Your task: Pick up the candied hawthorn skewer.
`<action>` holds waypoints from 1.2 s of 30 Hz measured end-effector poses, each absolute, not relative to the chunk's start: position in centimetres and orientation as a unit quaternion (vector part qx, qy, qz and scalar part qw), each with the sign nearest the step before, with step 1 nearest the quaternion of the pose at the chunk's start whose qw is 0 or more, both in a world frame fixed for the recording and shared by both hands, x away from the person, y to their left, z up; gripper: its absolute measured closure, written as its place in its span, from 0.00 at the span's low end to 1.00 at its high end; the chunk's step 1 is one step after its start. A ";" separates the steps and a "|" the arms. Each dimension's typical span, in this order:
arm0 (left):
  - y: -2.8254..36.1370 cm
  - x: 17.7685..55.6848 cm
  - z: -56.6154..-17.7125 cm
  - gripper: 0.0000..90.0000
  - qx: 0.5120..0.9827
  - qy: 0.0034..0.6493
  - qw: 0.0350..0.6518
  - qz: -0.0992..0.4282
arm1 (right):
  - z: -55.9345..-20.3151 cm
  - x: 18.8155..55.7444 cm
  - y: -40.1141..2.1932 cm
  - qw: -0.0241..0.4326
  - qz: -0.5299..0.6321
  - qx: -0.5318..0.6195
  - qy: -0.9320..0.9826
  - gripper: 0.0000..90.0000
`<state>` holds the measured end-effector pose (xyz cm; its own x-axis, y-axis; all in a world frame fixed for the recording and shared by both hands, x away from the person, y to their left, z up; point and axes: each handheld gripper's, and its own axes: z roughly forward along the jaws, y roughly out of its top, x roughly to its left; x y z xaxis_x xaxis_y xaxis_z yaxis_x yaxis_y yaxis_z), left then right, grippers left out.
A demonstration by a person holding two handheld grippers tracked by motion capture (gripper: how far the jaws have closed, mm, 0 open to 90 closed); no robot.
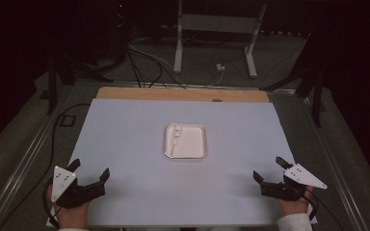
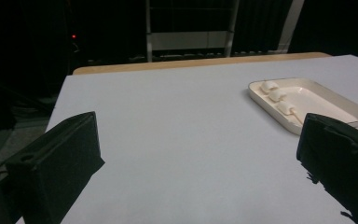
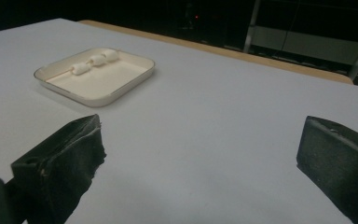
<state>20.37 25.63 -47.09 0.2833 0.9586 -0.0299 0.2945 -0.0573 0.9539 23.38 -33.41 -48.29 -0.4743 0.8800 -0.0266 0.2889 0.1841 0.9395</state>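
Two grippers: both rest at the near edge of the table, one at each near corner, well apart from each other.
Left gripper (image 1: 90, 172): jaws spread wide, nothing between them, held by a hand (image 1: 72, 214) from below.
Right gripper (image 1: 269, 169): jaws spread wide, nothing between them, held by a hand (image 1: 294, 204) with a pale sleeve (image 1: 295, 223) behind it.
Tray (image 1: 185, 155): ahead of both grippers and between them, well apart from each; a shallow cream dish with rounded corners.
Skewer (image 2: 278, 95): lies inside the tray along the side nearer the left gripper; three white marshmallow-like pieces on a thin stick.
Table (image 1: 125, 125): pale sheet under both grippers and the tray; a wooden edge (image 1: 183, 94) shows beyond the tray.
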 end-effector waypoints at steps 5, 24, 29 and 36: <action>25.7 20.3 -47.1 0.01 0.642 0.496 0.472 0.344 | -48.4 23.4 -33.2 0.304 0.486 0.415 0.706 0.01; 24.8 20.8 -45.4 0.01 0.647 0.499 0.475 0.328 | -48.3 23.3 -32.9 0.305 0.485 0.416 0.706 0.01; 24.3 21.0 -44.9 0.01 0.649 0.494 0.477 0.327 | -48.2 23.3 -32.9 0.305 0.485 0.418 0.705 0.01; 23.2 21.9 -44.5 0.01 0.654 0.487 0.484 0.317 | -48.2 23.3 -32.9 0.303 0.486 0.418 0.705 0.01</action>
<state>21.88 23.20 -44.48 0.3240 0.9443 -0.0574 0.3299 -0.0559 0.9424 23.29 -32.90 -48.24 -0.4672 0.8839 -0.0216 0.2950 0.1789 0.9386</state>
